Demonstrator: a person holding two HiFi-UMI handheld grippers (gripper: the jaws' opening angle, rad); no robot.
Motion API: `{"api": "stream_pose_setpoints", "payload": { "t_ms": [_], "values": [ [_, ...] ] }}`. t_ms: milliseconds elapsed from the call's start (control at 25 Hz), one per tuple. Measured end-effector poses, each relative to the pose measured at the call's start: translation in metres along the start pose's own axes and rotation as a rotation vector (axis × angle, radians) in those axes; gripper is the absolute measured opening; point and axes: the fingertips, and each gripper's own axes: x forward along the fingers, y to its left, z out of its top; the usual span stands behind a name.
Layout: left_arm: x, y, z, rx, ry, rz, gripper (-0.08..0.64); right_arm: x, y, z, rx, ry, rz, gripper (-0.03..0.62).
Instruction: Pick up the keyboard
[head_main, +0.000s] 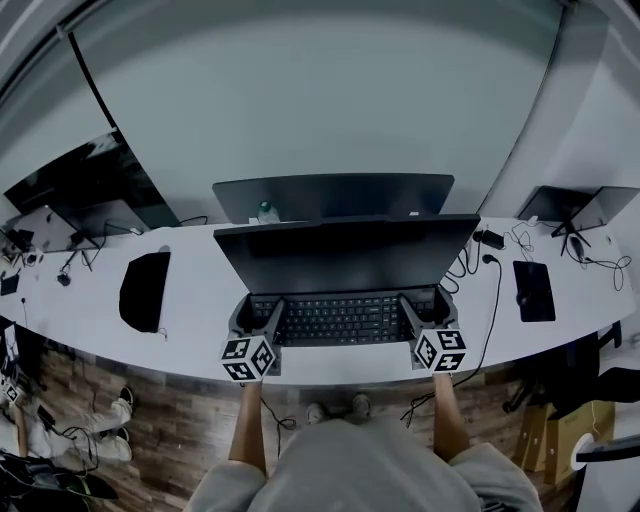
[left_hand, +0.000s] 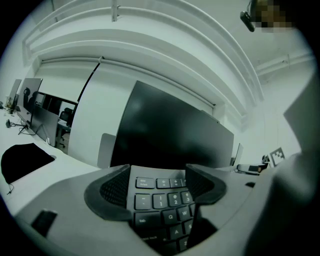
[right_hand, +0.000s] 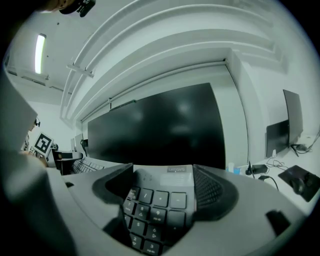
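Straddling, left side: the left gripper (head_main: 258, 305) is reaching over the left end of the keyboard (head_main: 345, 318), with its fingers (left_hand: 107, 192) standing wide apart.
Between the left fingers: the keyboard's corner keys are showing, from the escape key down through the number and letter rows; the outer finger is sitting against the keyboard's end and the inner finger is lying over the keys.
Straddling, right side: the right gripper (head_main: 425, 300) is reaching over the right end, its fingers (right_hand: 215, 192) also spread wide.
Between the right fingers: the number pad is filling the gap; the outer finger is sitting at the keyboard's end, and more keys are running on past the inner finger.
Grip: neither pair is closing across the keyboard.
Keyboard's place: it is spanning from one gripper to the other, near the front edge of the white desk (head_main: 195, 290); whether it is resting on the desk or just off it cannot be told.
Beyond the fingertips: a dark monitor (head_main: 345, 250) is standing just behind the keyboard.
Out past the left fingers: a black mouse pad (head_main: 145, 290) is lying well apart.
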Motion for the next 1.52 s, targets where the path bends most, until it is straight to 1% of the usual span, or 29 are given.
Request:
{"api": "stream_pose_setpoints", "payload": {
  "t_ms": [240,480,880,1520],
  "values": [
    [-0.004,-0.006,0.021,0.018,-0.043,-0.008,0.325,-0.005,0.002,0.021,-0.016,-0.048,0.004,0.359],
    [-0.007,-0.008,0.034,0.025,-0.072,-0.009,0.325,-0.005,0.005,0.036,-0.032,-0.078,0.009,0.359],
    [-0.007,-0.01,0.034,0.023,-0.078,-0.006,0.325,-0.005,0.004,0.037,-0.036,-0.082,0.012,0.359],
    [-0.002,-0.003,0.025,0.011,-0.054,-0.002,0.325,0.001,0.004,0.029,-0.034,-0.056,0.009,0.359]
  ]
}}
